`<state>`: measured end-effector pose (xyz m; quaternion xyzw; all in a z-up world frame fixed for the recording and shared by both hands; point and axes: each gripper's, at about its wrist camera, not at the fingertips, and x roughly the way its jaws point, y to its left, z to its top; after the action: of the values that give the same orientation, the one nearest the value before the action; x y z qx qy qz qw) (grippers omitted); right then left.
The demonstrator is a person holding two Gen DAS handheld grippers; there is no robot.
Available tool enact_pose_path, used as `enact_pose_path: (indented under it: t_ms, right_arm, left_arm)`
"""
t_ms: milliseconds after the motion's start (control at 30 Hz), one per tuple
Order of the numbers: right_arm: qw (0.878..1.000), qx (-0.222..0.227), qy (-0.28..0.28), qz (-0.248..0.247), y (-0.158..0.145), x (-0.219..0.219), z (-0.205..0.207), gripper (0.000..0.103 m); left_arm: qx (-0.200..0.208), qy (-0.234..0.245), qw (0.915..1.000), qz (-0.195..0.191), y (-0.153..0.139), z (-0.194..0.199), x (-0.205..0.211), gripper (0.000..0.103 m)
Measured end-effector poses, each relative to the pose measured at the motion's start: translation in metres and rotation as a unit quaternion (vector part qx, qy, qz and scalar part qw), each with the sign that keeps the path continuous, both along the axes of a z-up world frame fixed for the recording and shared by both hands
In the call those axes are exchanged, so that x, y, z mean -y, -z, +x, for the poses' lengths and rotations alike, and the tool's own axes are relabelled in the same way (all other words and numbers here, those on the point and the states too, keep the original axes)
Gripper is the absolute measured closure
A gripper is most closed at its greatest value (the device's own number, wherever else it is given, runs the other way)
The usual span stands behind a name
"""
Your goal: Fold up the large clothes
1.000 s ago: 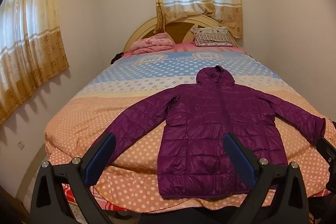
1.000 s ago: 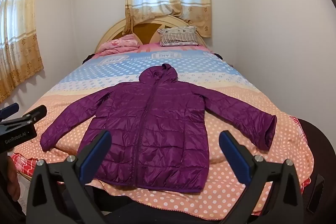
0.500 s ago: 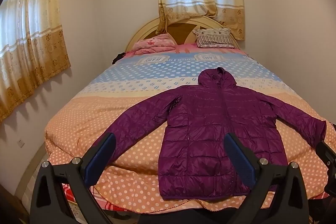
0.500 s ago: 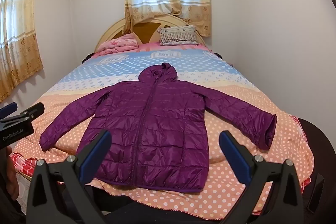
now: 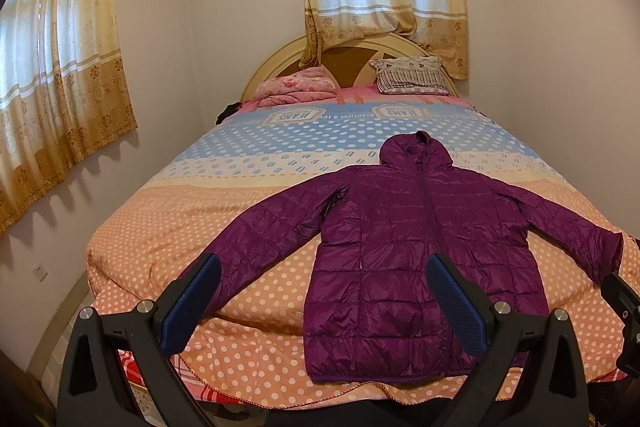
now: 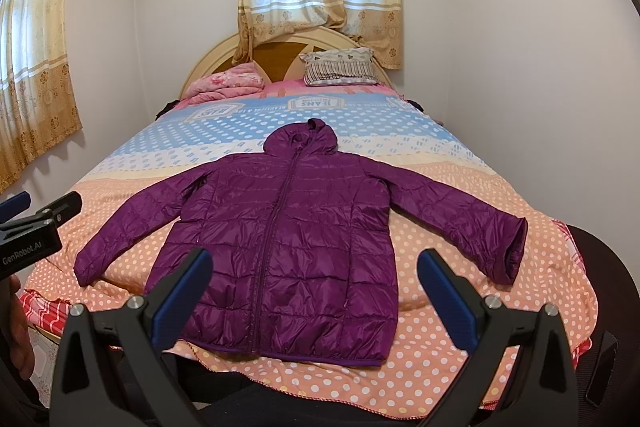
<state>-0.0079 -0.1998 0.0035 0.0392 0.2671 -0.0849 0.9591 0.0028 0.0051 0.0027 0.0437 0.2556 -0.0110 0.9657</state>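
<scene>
A purple hooded puffer jacket (image 5: pixel 400 251) (image 6: pixel 288 243) lies flat and zipped on the bed, hood toward the headboard, both sleeves spread out to the sides, hem at the near edge. My left gripper (image 5: pixel 322 267) stands open above the near edge of the bed, facing the jacket's left sleeve and lower left side, holding nothing. My right gripper (image 6: pixel 314 261) is open too, short of the jacket's hem, with nothing between its blue pads. In the right wrist view the left gripper's body (image 6: pixel 32 231) shows at the left edge.
The bed (image 5: pixel 168 227) carries a dotted orange, cream and blue cover. A folded pink blanket (image 5: pixel 296 91) and a striped pillow (image 5: pixel 412 77) lie by the round headboard. Curtained windows stand behind and to the left. A white wall runs along the bed's right side.
Both views have drifted only slightly; the jacket lies unchanged and both grippers stay open.
</scene>
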Motion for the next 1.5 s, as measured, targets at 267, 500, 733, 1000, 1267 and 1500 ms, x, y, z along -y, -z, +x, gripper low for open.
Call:
enact_pose_path:
  t_ms: [267, 500, 733, 1000, 1267, 1500]
  right_arm:
    - [1.0, -0.001, -0.001, 0.001, 0.0003, -0.0002, 0.0, 0.0]
    - [1.0, -0.002, 0.0, 0.0, 0.0017, 0.0007, 0.0015, 0.0]
    - [1.0, -0.003, -0.001, 0.0, 0.0024, 0.0022, -0.0005, 0.0]
    - [1.0, -0.005, -0.001, 0.001, 0.0043, 0.0, 0.0014, 0.0]
    - [1.0, -0.005, -0.001, 0.001, 0.005, -0.0001, 0.0015, 0.0]
    - [1.0, -0.005, -0.001, 0.001, 0.0032, 0.0015, 0.0025, 0.0]
  left_arm:
    - [0.001, 0.0, 1.0, 0.0, -0.0011, 0.0006, 0.0004, 0.001]
    - [0.001, 0.001, 1.0, -0.001, -0.001, 0.0008, -0.0005, 0.001]
    - [0.002, 0.001, 1.0, -0.001, -0.0005, 0.0002, -0.0007, 0.001]
    - [0.003, 0.001, 1.0, 0.0, -0.0008, -0.0007, -0.0006, 0.001]
    - [0.003, 0.001, 1.0, -0.001, -0.0011, -0.001, -0.0006, 0.001]
    - [0.003, 0.0, 1.0, -0.001, -0.0013, -0.0009, -0.0007, 0.001]
